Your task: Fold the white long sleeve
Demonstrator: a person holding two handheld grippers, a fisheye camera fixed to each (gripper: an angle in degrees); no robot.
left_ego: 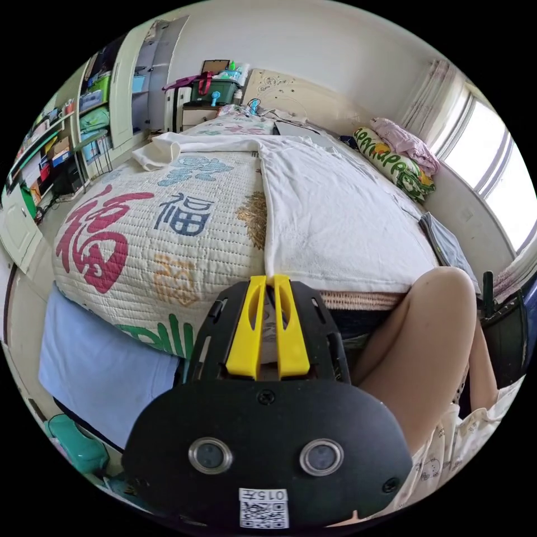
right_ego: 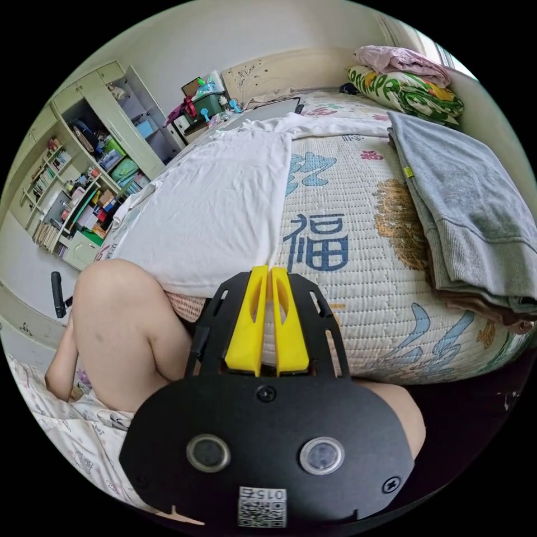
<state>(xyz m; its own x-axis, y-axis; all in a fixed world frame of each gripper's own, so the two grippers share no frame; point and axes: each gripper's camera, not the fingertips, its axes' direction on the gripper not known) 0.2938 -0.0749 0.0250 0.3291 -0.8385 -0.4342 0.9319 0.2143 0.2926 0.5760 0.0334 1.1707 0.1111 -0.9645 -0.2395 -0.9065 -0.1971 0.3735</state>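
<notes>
The left gripper has its yellow jaws clenched on one near hem corner of the white long sleeve, and the right gripper is clenched on the other corner. The shirt lies flat on the quilt, which carries large 福 characters in red and blue. A folded grey sweatshirt lies beside it, and the person's knee is against the bed edge.

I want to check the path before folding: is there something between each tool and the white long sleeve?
Nothing visible. The left tool has its jaws together at one bottom corner of the white long sleeve, the right tool at the other corner. A grey folded garment lies apart on the bed.
</notes>
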